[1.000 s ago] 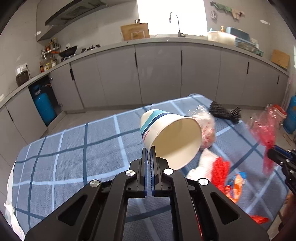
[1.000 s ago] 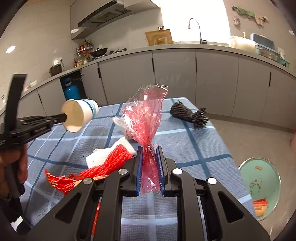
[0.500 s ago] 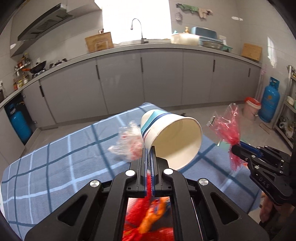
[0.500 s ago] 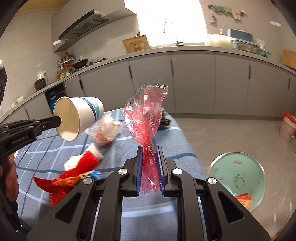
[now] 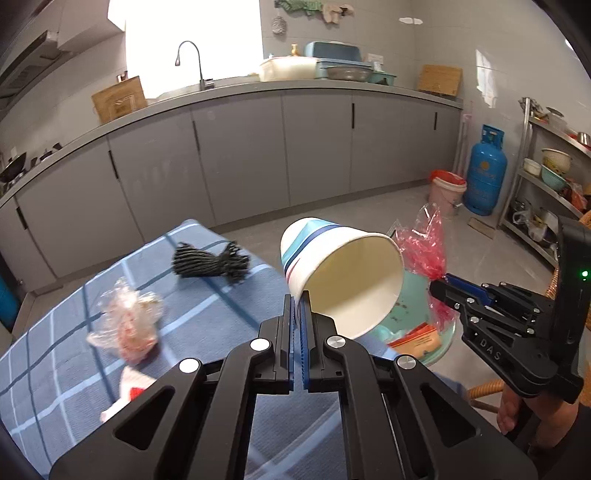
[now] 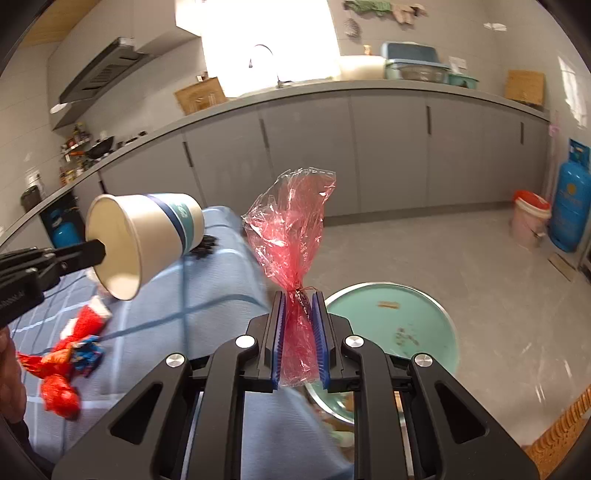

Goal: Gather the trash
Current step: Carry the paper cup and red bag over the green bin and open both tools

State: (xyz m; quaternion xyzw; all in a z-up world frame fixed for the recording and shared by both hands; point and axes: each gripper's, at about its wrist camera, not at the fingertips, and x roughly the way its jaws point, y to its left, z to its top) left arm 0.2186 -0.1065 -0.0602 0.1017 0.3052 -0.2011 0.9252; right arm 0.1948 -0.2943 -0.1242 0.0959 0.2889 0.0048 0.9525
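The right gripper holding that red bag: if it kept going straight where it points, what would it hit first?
Probably the green bin on the floor, just ahead and below the right gripper; depth is hard to judge.

A grey counter [image 5: 258, 88] ran along the far wall above grey cabinets [image 5: 240, 155], with a curved tap [image 5: 190, 61] under a bright window [image 5: 192, 33]. A wooden board [image 5: 118, 99] leaned at the counter's left stretch, and a second board [image 5: 439, 79] stood near its right end. Tubs and a dish rack [image 5: 328, 66] sat between the tap and that end. On the floor by the right wall stood a blue gas cylinder [image 5: 484, 171] with a pink bucket [image 5: 448, 192] just beside it. A metal shelf rack [image 5: 550, 177] held bowls at the far right. In the right wrist view a range hood [image 6: 103, 75] hung at the upper left, over a wok [image 6: 101, 146] and bottles on the counter.
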